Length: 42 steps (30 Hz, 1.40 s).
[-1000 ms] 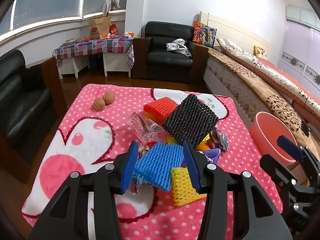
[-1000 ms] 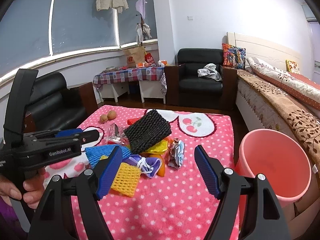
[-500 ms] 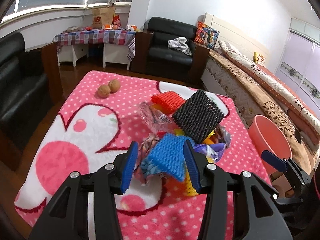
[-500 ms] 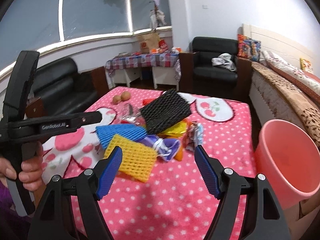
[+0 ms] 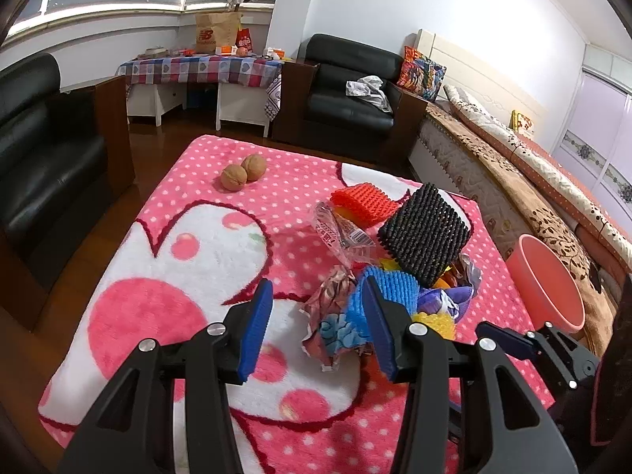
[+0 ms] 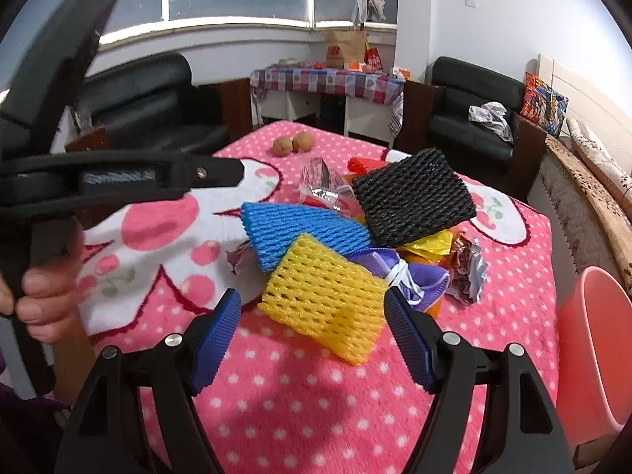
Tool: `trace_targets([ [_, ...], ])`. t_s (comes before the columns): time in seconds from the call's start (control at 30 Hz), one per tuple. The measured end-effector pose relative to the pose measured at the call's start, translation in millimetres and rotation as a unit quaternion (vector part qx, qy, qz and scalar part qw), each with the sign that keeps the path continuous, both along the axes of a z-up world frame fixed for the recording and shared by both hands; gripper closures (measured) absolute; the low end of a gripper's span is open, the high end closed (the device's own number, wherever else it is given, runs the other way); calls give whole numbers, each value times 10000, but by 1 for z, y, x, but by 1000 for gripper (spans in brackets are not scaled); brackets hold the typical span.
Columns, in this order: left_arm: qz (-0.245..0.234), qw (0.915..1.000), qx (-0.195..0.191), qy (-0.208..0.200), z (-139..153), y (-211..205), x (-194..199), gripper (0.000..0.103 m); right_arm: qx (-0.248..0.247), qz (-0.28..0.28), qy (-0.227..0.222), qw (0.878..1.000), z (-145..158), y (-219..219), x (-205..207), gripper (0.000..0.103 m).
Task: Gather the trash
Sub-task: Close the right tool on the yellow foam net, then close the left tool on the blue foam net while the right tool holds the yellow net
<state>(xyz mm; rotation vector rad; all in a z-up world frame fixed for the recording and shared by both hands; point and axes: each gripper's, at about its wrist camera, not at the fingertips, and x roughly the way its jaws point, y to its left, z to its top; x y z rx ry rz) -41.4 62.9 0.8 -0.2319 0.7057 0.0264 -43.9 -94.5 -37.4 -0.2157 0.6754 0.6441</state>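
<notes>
The pink bucket [image 6: 588,355] beside the desk [image 6: 316,395] shows nothing inside, the trash pile [image 6: 355,237] lies mid-desk, and both my left fingers [image 5: 316,328] and right fingers [image 6: 312,335] stand wide apart, gripping nothing.

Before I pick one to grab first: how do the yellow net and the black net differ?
The yellow net lies nearest, at the pile's front edge on the blanket; the black net sits farther back, propped atop the pile. The yellow net's holes look larger, the black net's weave tighter. Both are squarish foam mesh sleeves, and neither is gripped.
</notes>
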Motion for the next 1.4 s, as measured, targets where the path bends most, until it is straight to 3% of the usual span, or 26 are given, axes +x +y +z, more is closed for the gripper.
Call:
trace_targets([
  [0.17,-74,10000,-30,-14,-2,3,-1,56,-135,-53,106,9998,-5,5,8,41],
  [0.33,-147,9999,-89,-11,-5,4,-1,56,-59,-34,297,9995,-9,4,13,68],
  [0.5,-241,9997,-105,-18,-6,-1,-1,56,104,-39,417,9991,-10,-4,15,83],
  [0.9,-571,9982,-149,130,-13,-20,2,56,588,-307,350,9972,7,-36,12,89],
  [1.2,-475,9984,61,301,-23,-29,14,56,824,-525,299,9948,17,-56,9,89],
  [1.27,-474,9984,90,300,-24,-31,15,68,868,-555,291,9943,17,-59,8,89],
  [1.4,-469,9983,98,338,-24,-33,16,81,930,-587,267,9936,18,-63,8,89],
])
